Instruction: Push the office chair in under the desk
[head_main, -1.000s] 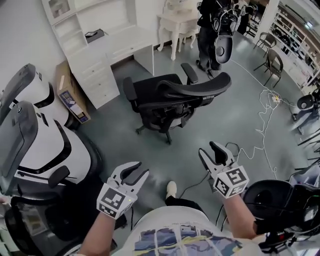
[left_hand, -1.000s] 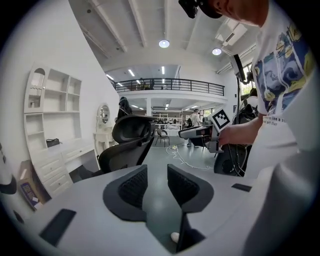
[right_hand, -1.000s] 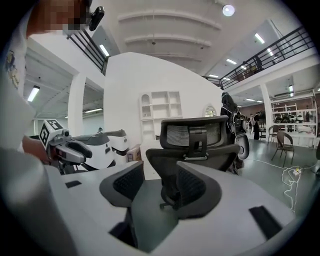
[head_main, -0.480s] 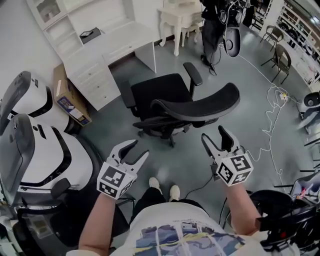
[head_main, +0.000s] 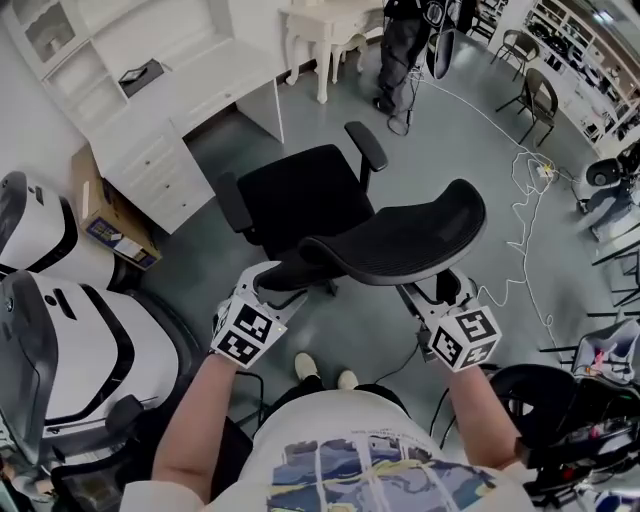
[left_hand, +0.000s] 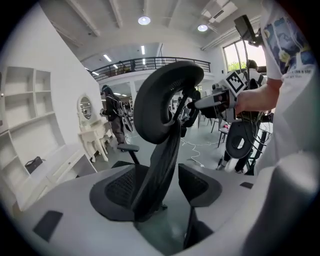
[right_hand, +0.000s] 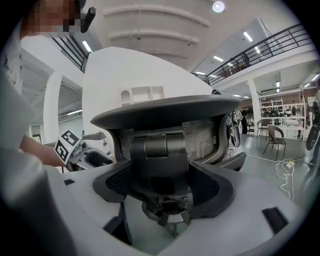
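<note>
From the head view, the office chair (head_main: 300, 195) is black, with a mesh backrest (head_main: 400, 240) curved like a wide bow, two padded armrests and a flat seat that faces the white desk (head_main: 215, 85). It stands on the grey floor (head_main: 450, 150) out in front of the desk's knee opening, not under it, with one armrest near the drawer unit (head_main: 165, 175). The left gripper (head_main: 272, 285) sits at the backrest's left end and the right gripper (head_main: 435, 292) at its right end, both just behind the top edge. Bare floor lies to the right of the chair, crossed by a white cable (head_main: 520, 200); a cardboard box (head_main: 105, 215) and white-and-black machines (head_main: 70, 340) crowd the left side (the tighter side by far). In the left gripper view, the jaws are opening, released, with the backrest's thin edge standing upright between them. In the right gripper view, the jaws are likewise opening and unclenched, and the backrest's rear frame fills the gap between them.
</note>
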